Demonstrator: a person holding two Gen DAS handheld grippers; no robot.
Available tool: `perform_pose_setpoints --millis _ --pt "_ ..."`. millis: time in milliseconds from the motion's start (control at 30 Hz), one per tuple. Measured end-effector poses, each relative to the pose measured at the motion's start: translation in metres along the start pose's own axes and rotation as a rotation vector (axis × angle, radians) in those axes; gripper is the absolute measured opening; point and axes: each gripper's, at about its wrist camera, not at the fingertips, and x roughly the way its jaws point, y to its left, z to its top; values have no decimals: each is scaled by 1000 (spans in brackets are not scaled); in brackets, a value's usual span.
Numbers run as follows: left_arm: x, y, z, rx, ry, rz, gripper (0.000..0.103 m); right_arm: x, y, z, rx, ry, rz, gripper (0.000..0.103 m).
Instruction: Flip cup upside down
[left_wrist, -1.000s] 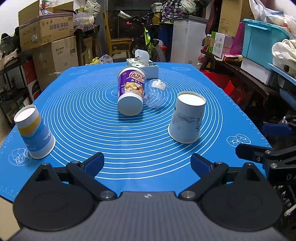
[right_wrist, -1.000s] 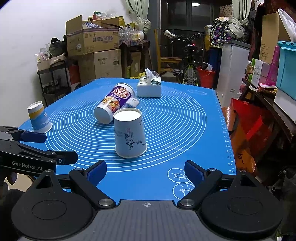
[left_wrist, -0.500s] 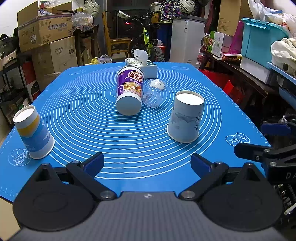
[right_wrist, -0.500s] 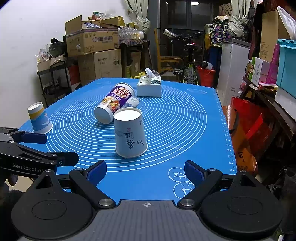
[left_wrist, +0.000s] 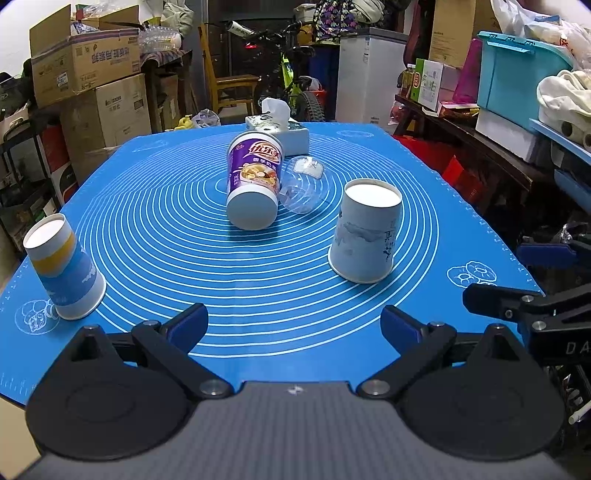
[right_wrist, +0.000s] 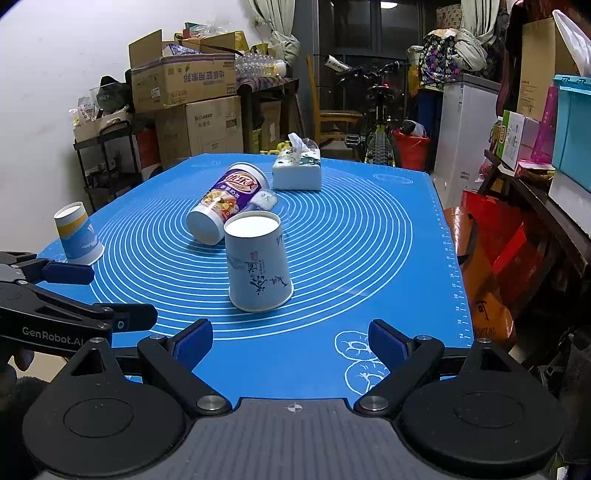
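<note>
A white paper cup with ink drawings (left_wrist: 364, 234) (right_wrist: 256, 260) stands upside down on the blue mat (left_wrist: 184, 229) (right_wrist: 369, 236). A blue-and-yellow paper cup (left_wrist: 64, 267) (right_wrist: 77, 232) stands upside down near the mat's left edge. A purple cup (left_wrist: 254, 184) (right_wrist: 225, 203) lies on its side mid-mat, beside a clear plastic lid (left_wrist: 303, 184). My left gripper (left_wrist: 294, 326) is open and empty over the near edge. My right gripper (right_wrist: 290, 339) is open and empty, just short of the white cup.
A tissue box (left_wrist: 282, 129) (right_wrist: 297, 171) sits at the far end of the mat. Cardboard boxes (right_wrist: 184, 85), a bicycle (right_wrist: 376, 122) and shelves with bins (left_wrist: 517, 81) surround the table. The left gripper also shows in the right wrist view (right_wrist: 55, 291).
Both views have crept slightly forward toward the cups. The cups have not moved and both grippers stay open.
</note>
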Motion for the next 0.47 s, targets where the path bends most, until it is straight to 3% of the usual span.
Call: perform_pose_setpoints --millis 467 --pt "3 -2 -2 9 1 12 99 5 -3 -2 15 10 -2 92"
